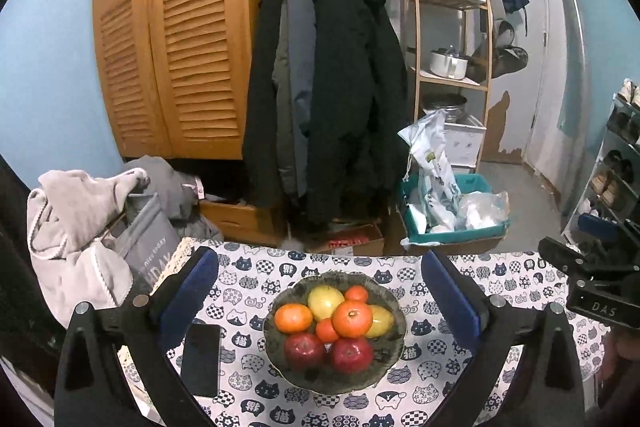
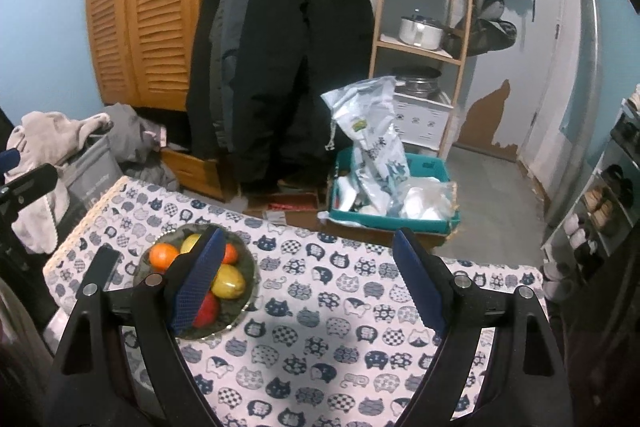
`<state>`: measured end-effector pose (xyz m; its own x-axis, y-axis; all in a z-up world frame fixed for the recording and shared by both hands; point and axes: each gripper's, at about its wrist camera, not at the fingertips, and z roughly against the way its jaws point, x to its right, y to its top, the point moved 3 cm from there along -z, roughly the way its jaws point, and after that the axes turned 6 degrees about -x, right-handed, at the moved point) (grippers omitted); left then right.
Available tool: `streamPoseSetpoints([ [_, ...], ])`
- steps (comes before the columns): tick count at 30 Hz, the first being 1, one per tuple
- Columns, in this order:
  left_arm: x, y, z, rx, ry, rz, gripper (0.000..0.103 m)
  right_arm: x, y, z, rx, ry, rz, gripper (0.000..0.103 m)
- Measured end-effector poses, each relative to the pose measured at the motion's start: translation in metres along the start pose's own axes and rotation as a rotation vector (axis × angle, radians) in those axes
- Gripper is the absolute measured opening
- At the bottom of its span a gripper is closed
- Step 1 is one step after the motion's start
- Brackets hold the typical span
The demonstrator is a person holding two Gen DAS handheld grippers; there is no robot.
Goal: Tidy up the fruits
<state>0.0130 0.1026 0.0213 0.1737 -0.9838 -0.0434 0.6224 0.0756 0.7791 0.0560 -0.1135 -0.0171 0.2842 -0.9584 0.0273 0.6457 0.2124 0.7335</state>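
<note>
A dark bowl (image 1: 340,383) stands on the cat-print tablecloth (image 1: 248,283), heaped with fruit. A big orange (image 1: 352,319) lies on top, two red apples (image 1: 304,349) at the front, two yellow fruits (image 1: 325,301) behind, and smaller oranges (image 1: 293,317) around them. My left gripper (image 1: 319,257) hovers above the bowl, open wide and holding nothing. In the right wrist view the bowl (image 2: 236,315) is at the left, partly hidden behind a blue finger pad (image 2: 196,283). My right gripper (image 2: 308,234) is open over bare cloth (image 2: 340,307), right of the bowl, with nothing in it.
A black phone (image 1: 201,359) lies on the table left of the bowl. The right gripper's body (image 1: 592,275) shows at the table's right end. Beyond the far edge are a grey hamper with clothes (image 1: 80,227), hanging coats (image 1: 332,87), a teal crate (image 1: 452,227) and a shoe rack (image 1: 616,179).
</note>
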Motion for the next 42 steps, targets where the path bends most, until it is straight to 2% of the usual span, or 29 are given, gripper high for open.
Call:
streamPoseSetpoints([
  [18, 0.006, 0.001, 0.010, 0.037, -0.031, 0.009, 0.102, 0.015, -0.003, 0.019, 0.040, -0.024, 0.003, 0.084],
  [42, 0.012, 0.001, 0.011, 0.024, -0.020, -0.002, 0.102, 0.023, -0.003, 0.027, 0.049, -0.021, -0.001, 0.084],
])
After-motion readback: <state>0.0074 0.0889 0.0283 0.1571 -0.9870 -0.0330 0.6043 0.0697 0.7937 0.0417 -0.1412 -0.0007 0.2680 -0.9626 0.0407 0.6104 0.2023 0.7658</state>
